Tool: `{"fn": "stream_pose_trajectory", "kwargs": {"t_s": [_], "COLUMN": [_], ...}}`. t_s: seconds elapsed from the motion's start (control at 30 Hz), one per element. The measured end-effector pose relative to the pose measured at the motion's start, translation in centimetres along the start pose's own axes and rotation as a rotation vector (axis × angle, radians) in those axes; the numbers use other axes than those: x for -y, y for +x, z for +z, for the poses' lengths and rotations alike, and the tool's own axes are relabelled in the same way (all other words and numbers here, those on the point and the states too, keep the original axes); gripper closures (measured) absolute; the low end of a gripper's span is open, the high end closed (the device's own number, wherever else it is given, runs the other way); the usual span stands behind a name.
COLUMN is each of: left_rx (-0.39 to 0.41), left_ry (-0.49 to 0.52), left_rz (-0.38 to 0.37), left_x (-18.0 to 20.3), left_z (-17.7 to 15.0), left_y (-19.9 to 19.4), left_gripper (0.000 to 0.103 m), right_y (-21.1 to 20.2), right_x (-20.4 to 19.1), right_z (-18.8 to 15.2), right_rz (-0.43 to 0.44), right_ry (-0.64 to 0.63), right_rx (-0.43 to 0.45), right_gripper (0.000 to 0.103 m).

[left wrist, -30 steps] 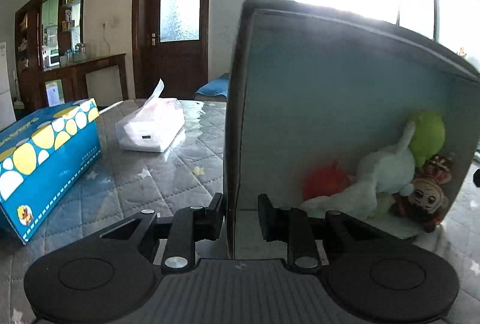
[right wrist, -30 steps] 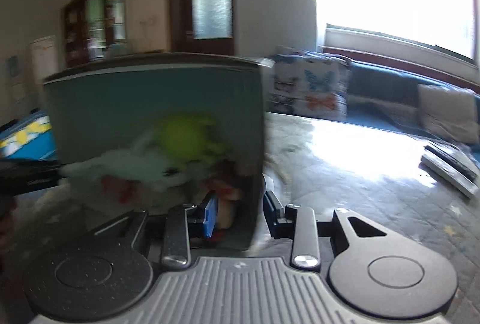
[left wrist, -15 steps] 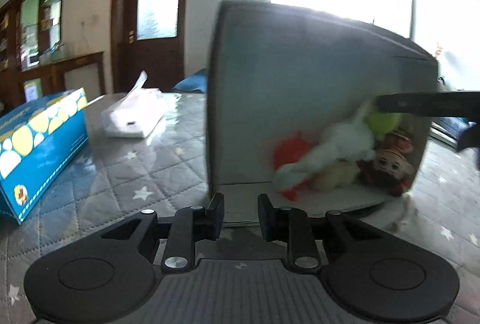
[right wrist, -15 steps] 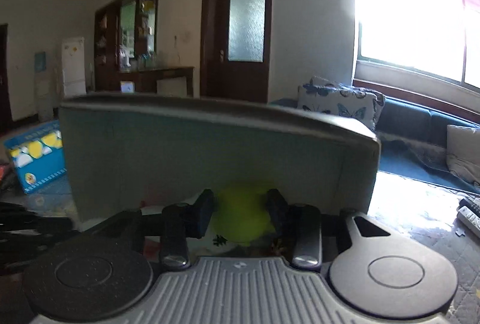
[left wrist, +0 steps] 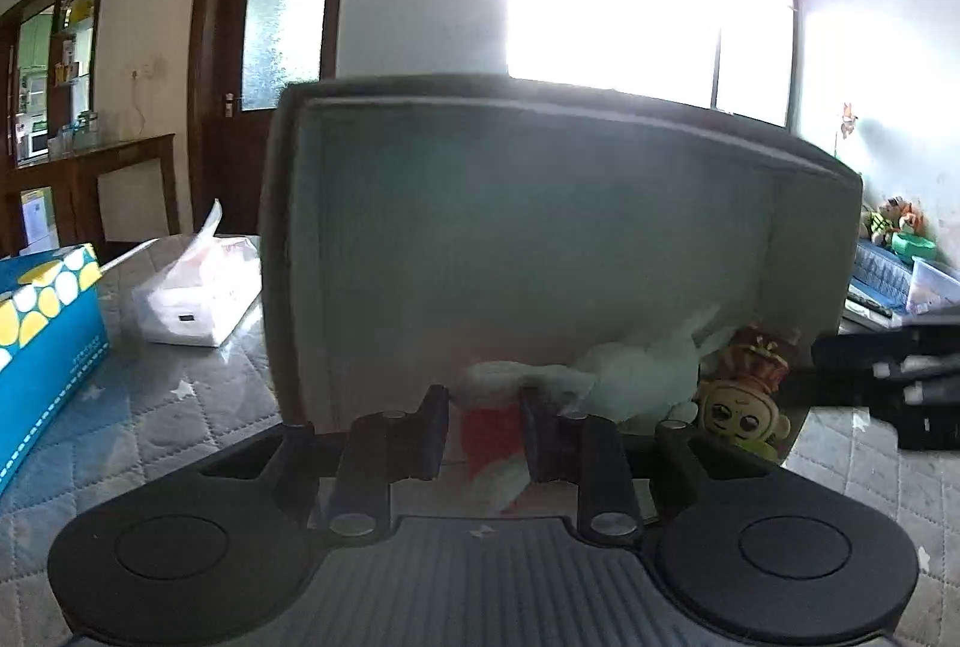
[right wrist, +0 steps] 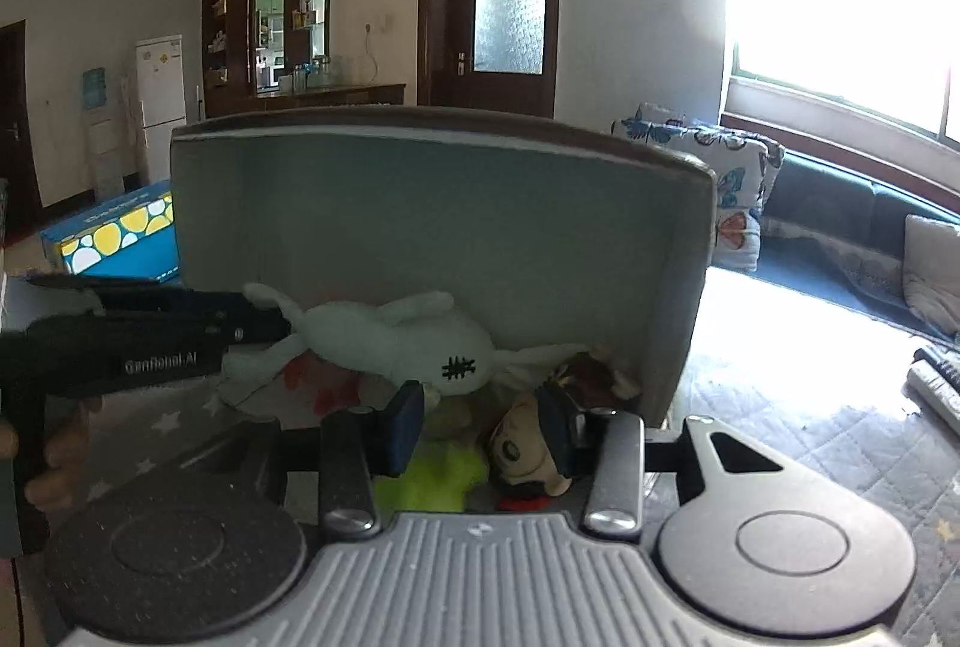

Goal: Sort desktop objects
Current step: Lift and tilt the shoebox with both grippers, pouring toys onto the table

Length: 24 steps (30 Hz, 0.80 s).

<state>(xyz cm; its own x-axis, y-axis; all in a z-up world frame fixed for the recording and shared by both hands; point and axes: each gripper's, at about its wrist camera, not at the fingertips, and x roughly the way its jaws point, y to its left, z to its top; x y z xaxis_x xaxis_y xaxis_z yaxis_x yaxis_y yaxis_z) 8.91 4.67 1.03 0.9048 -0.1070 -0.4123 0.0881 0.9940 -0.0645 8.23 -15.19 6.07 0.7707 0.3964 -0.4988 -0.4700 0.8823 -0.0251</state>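
Note:
A grey storage box lies tipped on its side on the quilted table, its open face toward both cameras; it also shows in the right wrist view. Inside lie a white plush rabbit, a doll-face toy and a red toy. A lime-green toy and the doll's head lie at the mouth of the box. My left gripper is open at the mouth, its fingers on either side of the red toy. My right gripper is open and empty above the green toy and doll.
A blue tissue box with yellow dots and a white tissue pack stand on the table to the left of the grey box. A sofa with cushions lies beyond the table's right side. Remote controls lie at the far right.
The left gripper swung from the box's left wall to its open mouth. The right gripper drew back, and the green toy now lies below its wider jaws.

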Motion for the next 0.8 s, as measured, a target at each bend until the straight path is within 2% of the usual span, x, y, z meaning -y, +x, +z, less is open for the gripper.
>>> {"fn": "stream_pose_trajectory", "kwargs": {"t_s": [0.1,0.2,0.33,0.4,0.6,0.7,0.8], "left_rx": [0.016,0.063,0.072,0.088,0.040,0.014,-0.008], "left_ry": [-0.003,0.065,0.026,0.014,0.023,0.022,0.015], "left_rz": [-0.027,-0.015,-0.020,-0.020,-0.044,-0.048,-0.042], "left_x": [0.3,0.9,0.1,-0.1,0.3,0.6,0.7], "left_z": [0.1,0.1,0.6,1.0,1.0,0.8,0.7], "left_y": [-0.8,-2.0,-2.7,-3.0,-1.2,0.0,1.1], "left_gripper": [0.075,0.075,0.075,0.075,0.075,0.075,0.075], "right_y": [1.1,2.6,4.8,4.6,1.6,0.0,-0.1], "right_x": [0.8,1.8,1.6,1.4,0.6,-0.1,-0.2], "right_z": [0.0,0.1,0.2,0.3,0.1,0.2,0.7], "right_rz": [-0.022,-0.033,-0.063,-0.068,-0.008,0.012,0.017], "right_ry": [0.012,0.024,0.003,-0.006,-0.026,-0.050,-0.047], "right_rx": [0.009,0.003,-0.008,-0.023,-0.083,-0.059,-0.042], "right_gripper": [0.053,0.053,0.049,0.049,0.049,0.049,0.049]}}
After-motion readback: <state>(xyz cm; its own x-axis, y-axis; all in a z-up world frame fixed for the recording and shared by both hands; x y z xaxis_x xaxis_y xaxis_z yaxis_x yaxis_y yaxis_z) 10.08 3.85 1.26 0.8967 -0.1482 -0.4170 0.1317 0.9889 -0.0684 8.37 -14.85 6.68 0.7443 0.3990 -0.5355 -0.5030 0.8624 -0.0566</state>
